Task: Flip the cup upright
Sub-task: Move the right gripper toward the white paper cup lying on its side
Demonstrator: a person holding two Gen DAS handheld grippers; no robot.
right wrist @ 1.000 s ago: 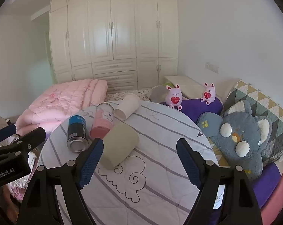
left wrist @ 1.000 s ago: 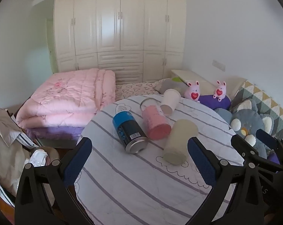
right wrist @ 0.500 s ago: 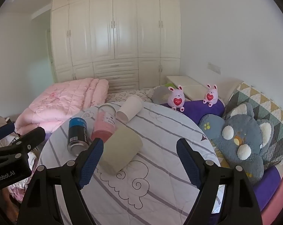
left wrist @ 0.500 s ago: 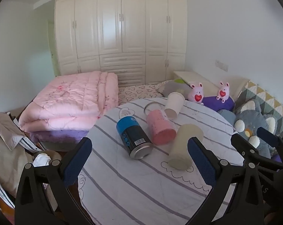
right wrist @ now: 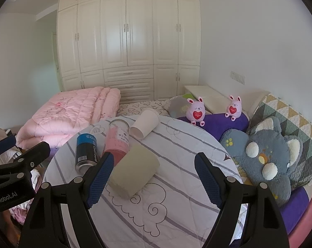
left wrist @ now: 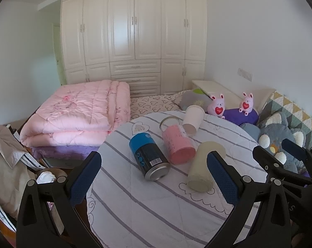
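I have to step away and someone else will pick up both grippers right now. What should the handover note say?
Left gripper: open, holding nothing, above the near side of the table.
Right gripper: open, holding nothing, nearest the beige cup.
All four containers lie on their sides on the table: white cup at the far edge, pink cup, blue can and beige cup closest.
Done: nothing, no cup stands upright.
Left: grasp a cup, probably the beige one with the right gripper, and set it upright; then the others if wanted.
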